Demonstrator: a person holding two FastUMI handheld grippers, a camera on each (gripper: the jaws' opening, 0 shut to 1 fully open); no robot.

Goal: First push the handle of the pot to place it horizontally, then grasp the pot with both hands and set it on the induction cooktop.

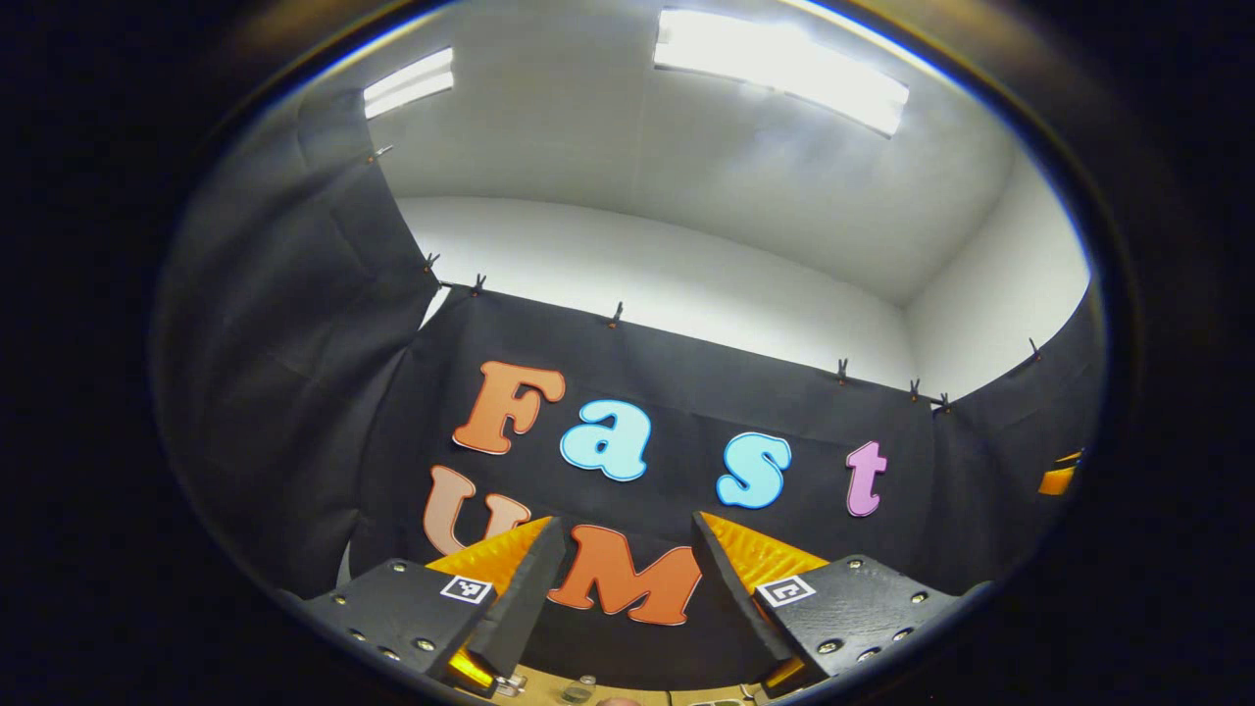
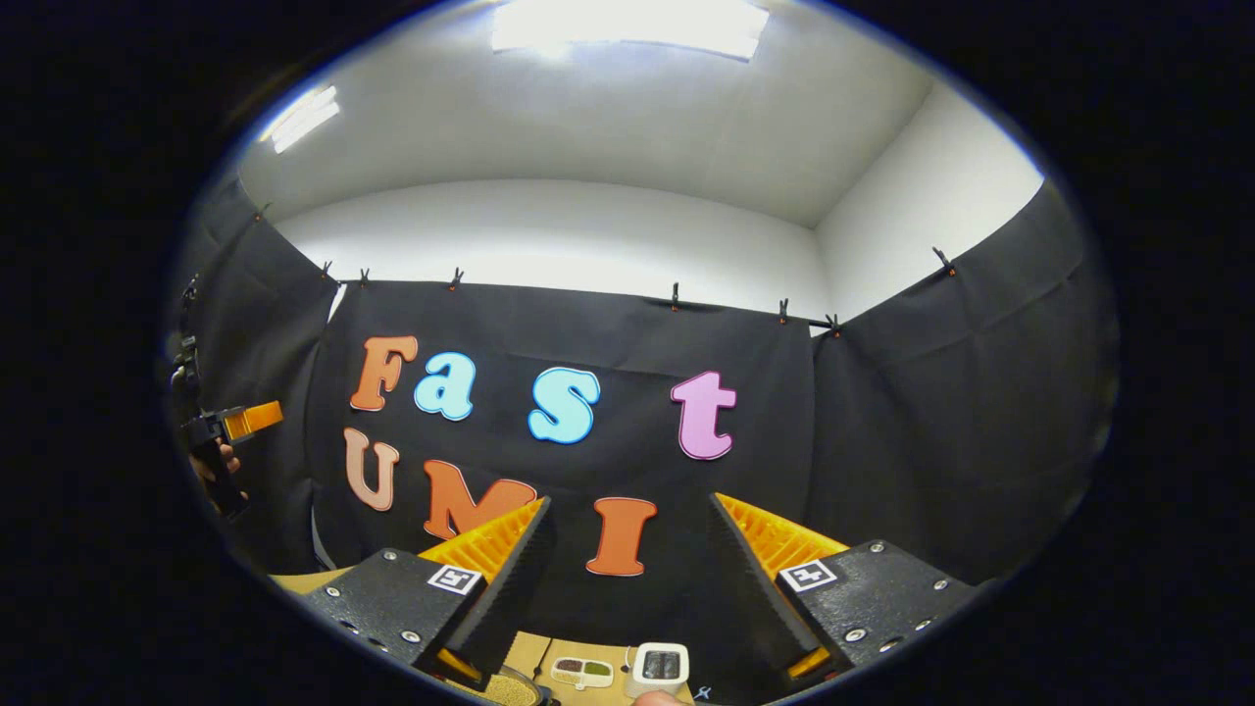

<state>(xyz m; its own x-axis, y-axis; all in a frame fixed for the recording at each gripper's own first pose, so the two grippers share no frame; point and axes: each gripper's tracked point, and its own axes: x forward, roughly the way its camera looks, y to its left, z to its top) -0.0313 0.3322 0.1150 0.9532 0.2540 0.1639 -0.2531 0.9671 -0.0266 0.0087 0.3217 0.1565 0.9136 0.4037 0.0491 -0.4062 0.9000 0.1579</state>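
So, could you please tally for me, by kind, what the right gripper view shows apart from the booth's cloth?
Grippers: 2, the right gripper and the left gripper
Ceiling lights: 2
Small things on the table: 3, a white box, a two-part dish, a round thing partly cut off
Total: 7

Right tongs [image 2: 627,549] gape, raised toward the black cloth wall [image 2: 931,412].

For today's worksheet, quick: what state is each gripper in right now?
Left gripper: open, holding nothing.
Right gripper: open, holding nothing.
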